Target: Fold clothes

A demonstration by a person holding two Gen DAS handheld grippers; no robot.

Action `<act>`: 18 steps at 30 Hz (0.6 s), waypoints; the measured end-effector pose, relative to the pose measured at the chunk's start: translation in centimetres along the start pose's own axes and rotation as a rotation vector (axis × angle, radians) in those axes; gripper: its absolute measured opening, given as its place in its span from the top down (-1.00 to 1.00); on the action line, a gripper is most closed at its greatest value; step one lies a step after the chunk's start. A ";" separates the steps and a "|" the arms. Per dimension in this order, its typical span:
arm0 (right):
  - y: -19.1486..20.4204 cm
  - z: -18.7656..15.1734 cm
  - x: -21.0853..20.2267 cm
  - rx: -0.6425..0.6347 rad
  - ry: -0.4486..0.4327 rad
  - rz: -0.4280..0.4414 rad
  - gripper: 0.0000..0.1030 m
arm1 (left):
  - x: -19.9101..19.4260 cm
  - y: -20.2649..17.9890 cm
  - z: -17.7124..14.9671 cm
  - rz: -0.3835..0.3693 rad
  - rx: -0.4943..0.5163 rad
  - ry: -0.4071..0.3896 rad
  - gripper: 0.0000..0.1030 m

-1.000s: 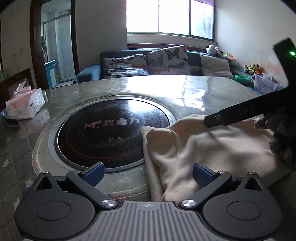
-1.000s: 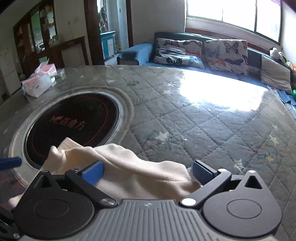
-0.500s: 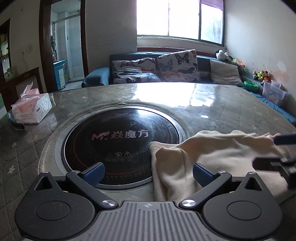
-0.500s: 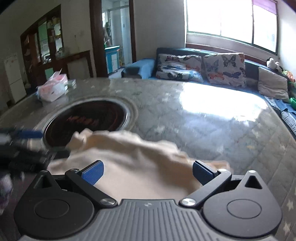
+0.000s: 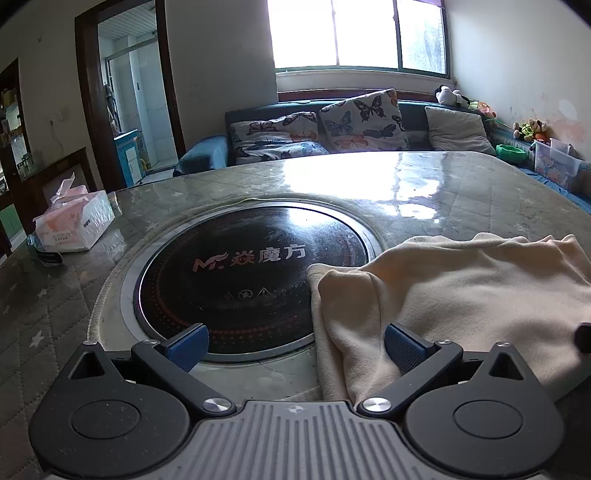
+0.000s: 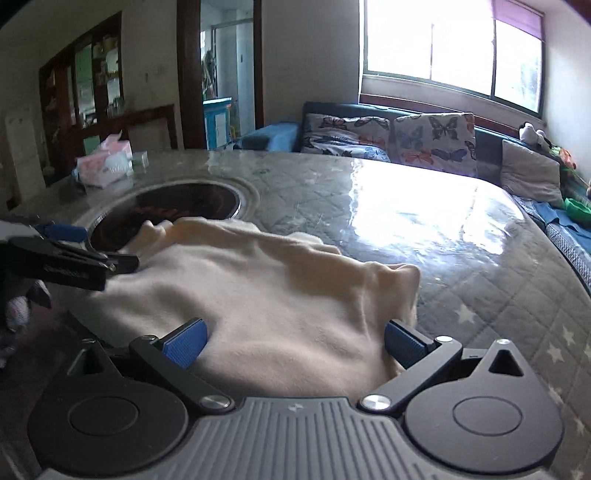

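on the near right part of the round table (image 5: 461,184), a cream garment (image 5: 454,291) lies bunched and partly folded, with soft ridges running across it. its left edge overlaps the rim of the black induction cooktop (image 5: 255,273) set into the middle of the table, and a doubled hem hangs down toward the near edge.

the left gripper (image 5: 295,345) hovers low at the near side of the cooktop, its blue-padded fingers (image 5: 186,341) spread wide with nothing between them; the right-hand pad sits just over the garment's left fold, though i cannot tell whether it touches the cloth. seen from the right wrist view, this same gripper appears at the far left as a dark bar with a blue tip just beside the cloth's left end.

the right gripper (image 6: 293,343) is also wide, its two blue pads straddling the near edge of the cream garment (image 6: 258,302), which fills the space between them without being pinched. the cloth spreads away from it toward the cooktop (image 6: 173,206), with a raised corner at the right.

far left on the table stands a tissue box (image 5: 74,225) with a pink tissue poking up. beyond the table, a sofa with butterfly cushions (image 5: 362,122) sits under a bright window (image 5: 354,33).
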State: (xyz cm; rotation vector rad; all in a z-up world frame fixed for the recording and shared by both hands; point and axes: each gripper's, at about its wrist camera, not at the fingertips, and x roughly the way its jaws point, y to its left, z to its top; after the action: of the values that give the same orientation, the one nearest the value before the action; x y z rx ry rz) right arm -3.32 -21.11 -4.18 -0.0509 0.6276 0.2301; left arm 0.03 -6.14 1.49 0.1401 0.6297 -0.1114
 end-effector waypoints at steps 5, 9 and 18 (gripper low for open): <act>0.7 -0.4 -1.8 -0.025 -0.045 0.104 -1.00 | 0.0 -0.2 0.0 0.010 0.006 -0.001 -1.00; 0.6 -1.2 -1.1 0.009 0.004 0.167 -1.00 | -0.1 -0.1 0.0 0.014 0.006 0.000 -1.00; -0.5 0.2 -1.1 0.009 -0.003 0.179 -1.00 | -0.1 -0.1 -0.1 0.018 -0.003 0.002 -1.00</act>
State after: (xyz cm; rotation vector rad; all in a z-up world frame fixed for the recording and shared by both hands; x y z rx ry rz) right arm -3.97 -21.80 -3.40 0.0140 0.6309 0.4002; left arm -0.08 -6.26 1.47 0.1428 0.6302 -0.0932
